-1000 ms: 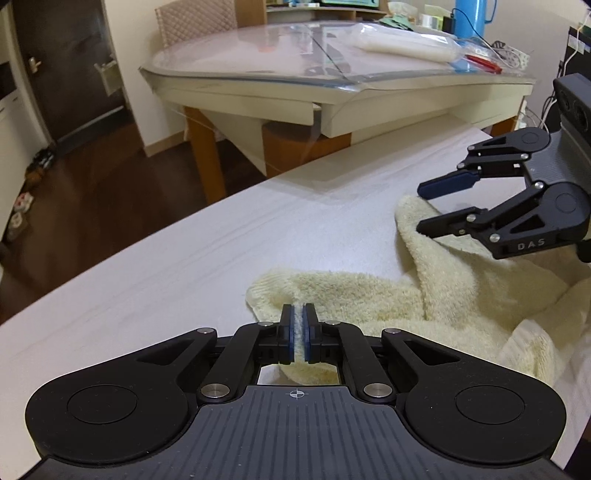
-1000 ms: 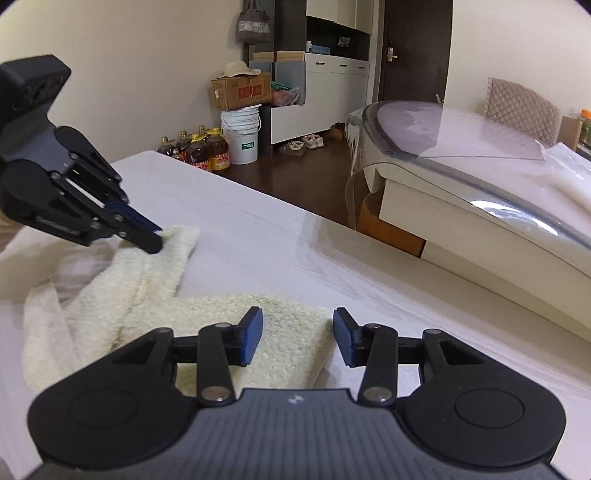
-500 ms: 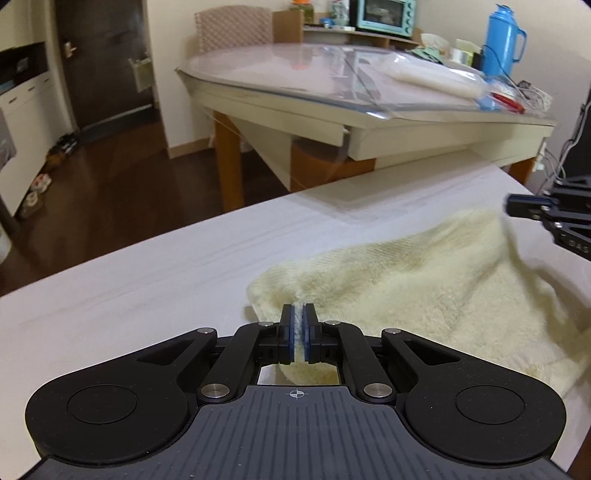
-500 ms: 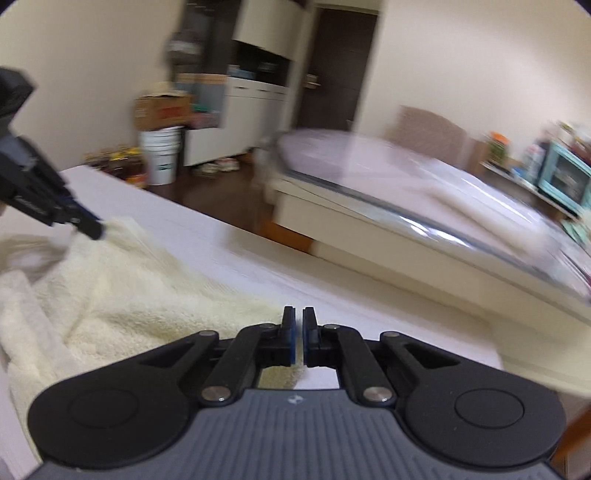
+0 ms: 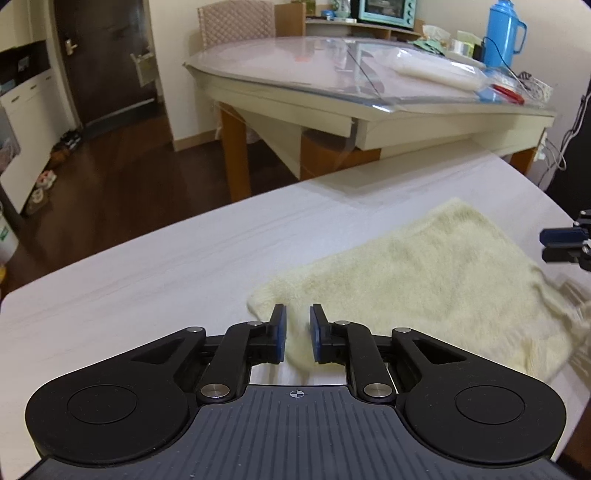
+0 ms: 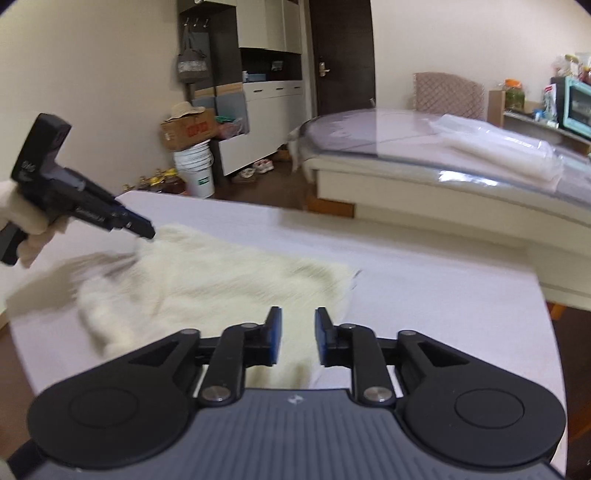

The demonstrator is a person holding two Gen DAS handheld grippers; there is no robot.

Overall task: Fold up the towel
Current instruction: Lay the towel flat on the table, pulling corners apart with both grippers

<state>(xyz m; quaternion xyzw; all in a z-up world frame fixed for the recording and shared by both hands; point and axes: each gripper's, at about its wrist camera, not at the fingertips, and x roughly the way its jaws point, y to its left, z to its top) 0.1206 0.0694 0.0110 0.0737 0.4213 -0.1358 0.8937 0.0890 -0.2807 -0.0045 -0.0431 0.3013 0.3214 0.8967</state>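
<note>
towel (image 6: 207, 280) motion-blurred | right tool (image 5: 565, 245) cut off by edge

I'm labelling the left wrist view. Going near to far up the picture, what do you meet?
left gripper, jaws opening around a towel corner → towel → bare white table → glass-topped table → blue flask.

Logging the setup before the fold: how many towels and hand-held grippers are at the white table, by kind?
Pale yellow terry towel: 1
Black hand-held gripper: 2, left, right
Total: 3
</note>
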